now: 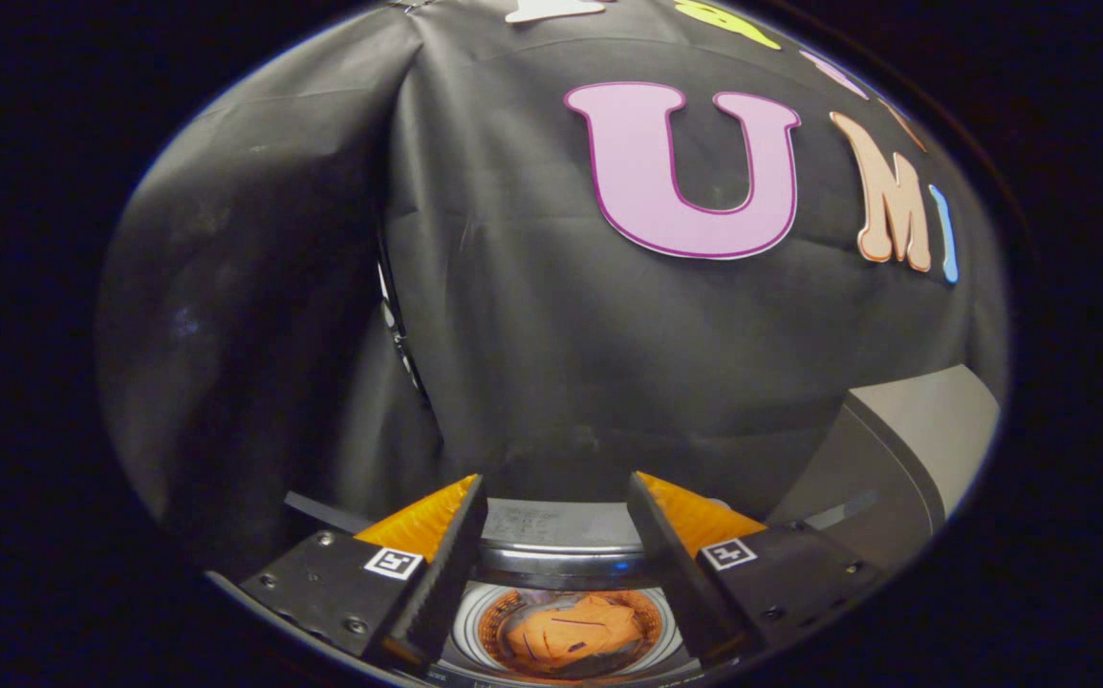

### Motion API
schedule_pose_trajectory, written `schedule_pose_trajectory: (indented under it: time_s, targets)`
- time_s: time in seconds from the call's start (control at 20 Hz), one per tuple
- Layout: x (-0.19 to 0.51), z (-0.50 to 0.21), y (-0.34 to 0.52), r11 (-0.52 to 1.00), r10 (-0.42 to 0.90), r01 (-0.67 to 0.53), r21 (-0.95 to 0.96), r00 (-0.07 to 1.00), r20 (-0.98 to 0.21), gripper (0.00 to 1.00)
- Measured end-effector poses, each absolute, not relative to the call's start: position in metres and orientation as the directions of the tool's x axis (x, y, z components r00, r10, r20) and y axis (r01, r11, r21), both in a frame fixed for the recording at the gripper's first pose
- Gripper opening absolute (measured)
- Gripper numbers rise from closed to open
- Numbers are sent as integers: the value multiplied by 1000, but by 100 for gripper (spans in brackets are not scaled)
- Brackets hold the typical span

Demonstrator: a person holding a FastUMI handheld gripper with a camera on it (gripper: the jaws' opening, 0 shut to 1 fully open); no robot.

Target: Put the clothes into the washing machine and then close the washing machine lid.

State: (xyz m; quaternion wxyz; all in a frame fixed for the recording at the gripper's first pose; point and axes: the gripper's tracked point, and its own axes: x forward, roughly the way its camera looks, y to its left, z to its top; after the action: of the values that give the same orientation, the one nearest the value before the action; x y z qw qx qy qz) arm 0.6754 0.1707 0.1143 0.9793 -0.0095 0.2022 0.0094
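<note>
My gripper point(556, 511) hangs above the washing machine point(551, 559) with its two fingers spread apart and nothing between them. Below, between the fingers, the round drum opening shows, and an orange garment point(575, 633) lies crumpled inside it. The machine's grey lid point(905, 449) stands raised to the right of the right finger, leaning back toward the black cloth wall. The fingers touch neither the garment nor the lid.
The black cloth wall point(532, 315) hangs close behind the machine and folds forward on the left. The machine's back rim point(551, 526) runs just beyond the fingertips.
</note>
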Motion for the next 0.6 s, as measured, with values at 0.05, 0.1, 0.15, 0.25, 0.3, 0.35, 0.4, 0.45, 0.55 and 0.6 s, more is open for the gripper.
schedule_pose_trajectory:
  time_s: [0.05, 0.1, 0.15, 0.25, 0.3, 0.35, 0.4, 0.45, 0.55, 0.6]
  targets:
    - [675, 114, 170, 1000, 13, -20, -12, 918, -397, 90]
    - [676, 115, 170, 1000, 15, -20, -7, 917, -399, 90]
    - [677, 115, 170, 1000, 17, -20, -4, 916, -400, 90]
    - [675, 115, 169, 1000, 21, -23, 1, 917, -398, 90]
    - [675, 114, 169, 1000, 23, -22, 5, 917, -399, 90]
    - [677, 114, 169, 1000, 24, -24, 5, 917, -399, 90]
    - [677, 114, 169, 1000, 25, -25, 5, 916, -400, 90]
    - [678, 114, 169, 1000, 27, -27, 6, 916, -399, 90]
    - [676, 114, 167, 1000, 29, -29, 7, 915, -402, 90]
    - [676, 114, 166, 1000, 30, -29, 7, 915, -403, 90]
